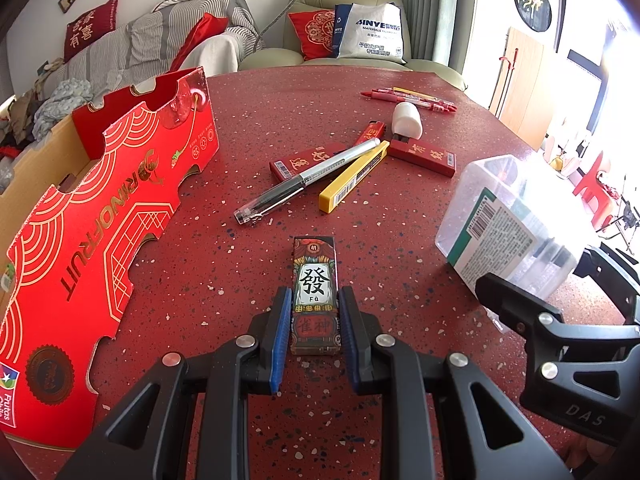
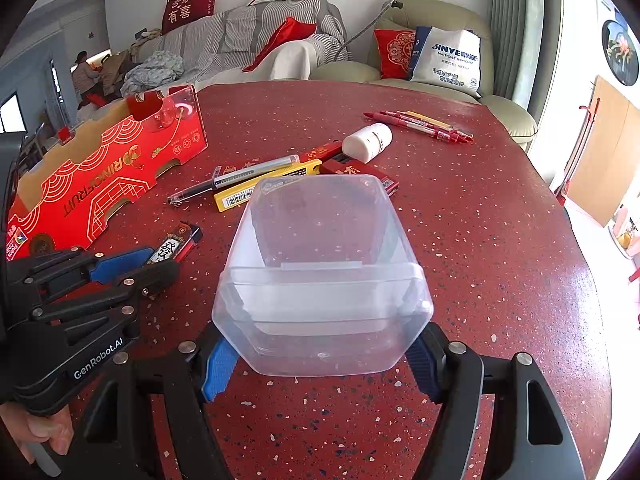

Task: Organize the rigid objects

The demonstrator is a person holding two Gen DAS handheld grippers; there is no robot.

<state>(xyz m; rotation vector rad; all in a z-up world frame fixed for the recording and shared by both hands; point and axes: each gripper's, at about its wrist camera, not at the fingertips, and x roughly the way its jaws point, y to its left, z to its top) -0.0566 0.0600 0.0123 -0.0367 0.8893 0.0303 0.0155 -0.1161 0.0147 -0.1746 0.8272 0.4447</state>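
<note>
Now the left gripper (image 1: pixel 313 322) holds the small printed box (image 1: pixel 315 280), pointing away; the right gripper (image 2: pixel 320 354) clamps the clear plastic tub (image 2: pixel 320 280) just right of it.

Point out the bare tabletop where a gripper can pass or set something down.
Bare: the stretch between the red fruit box and the black pen, and the table's right side beyond the clear tub. Crowded: the middle cluster of pen, yellow case, red packs and white bottle.

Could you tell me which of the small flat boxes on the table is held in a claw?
The mahjong-print box, gripped by the left claw; the two red boxes lie untouched.
</note>
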